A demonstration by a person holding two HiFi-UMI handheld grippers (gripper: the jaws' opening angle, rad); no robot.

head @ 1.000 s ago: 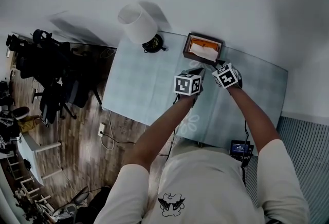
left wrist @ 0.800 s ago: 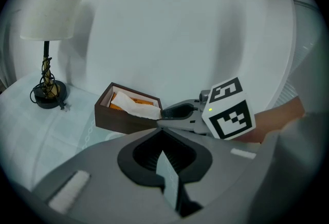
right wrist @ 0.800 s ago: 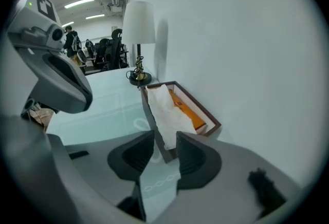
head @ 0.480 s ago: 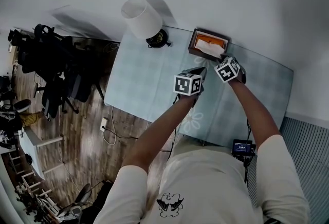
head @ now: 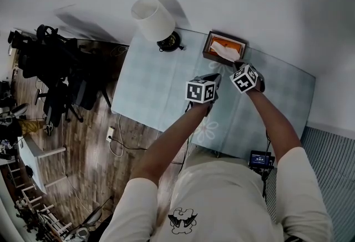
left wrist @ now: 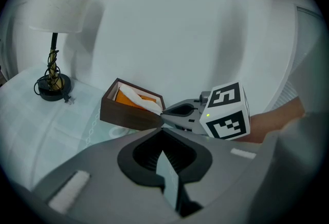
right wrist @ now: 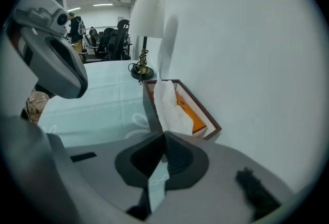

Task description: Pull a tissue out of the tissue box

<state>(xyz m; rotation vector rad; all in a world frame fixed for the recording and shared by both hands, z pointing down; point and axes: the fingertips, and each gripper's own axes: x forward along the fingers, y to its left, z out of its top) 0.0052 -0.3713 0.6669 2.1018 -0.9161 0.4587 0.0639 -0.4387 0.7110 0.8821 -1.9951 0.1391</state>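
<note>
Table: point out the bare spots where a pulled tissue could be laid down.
Widest bare patch: the left half of the table, between the lamp and the near edge. A smaller one lies at the right end, past the tissue box. Crowded along the far edge, around lamp and box.

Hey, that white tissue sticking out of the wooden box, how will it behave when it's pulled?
The tissue stands crumpled and folded, so it's probably floppy and very light. It looks thin, so a sharp tug might tear it. The open box might drag along.
</note>
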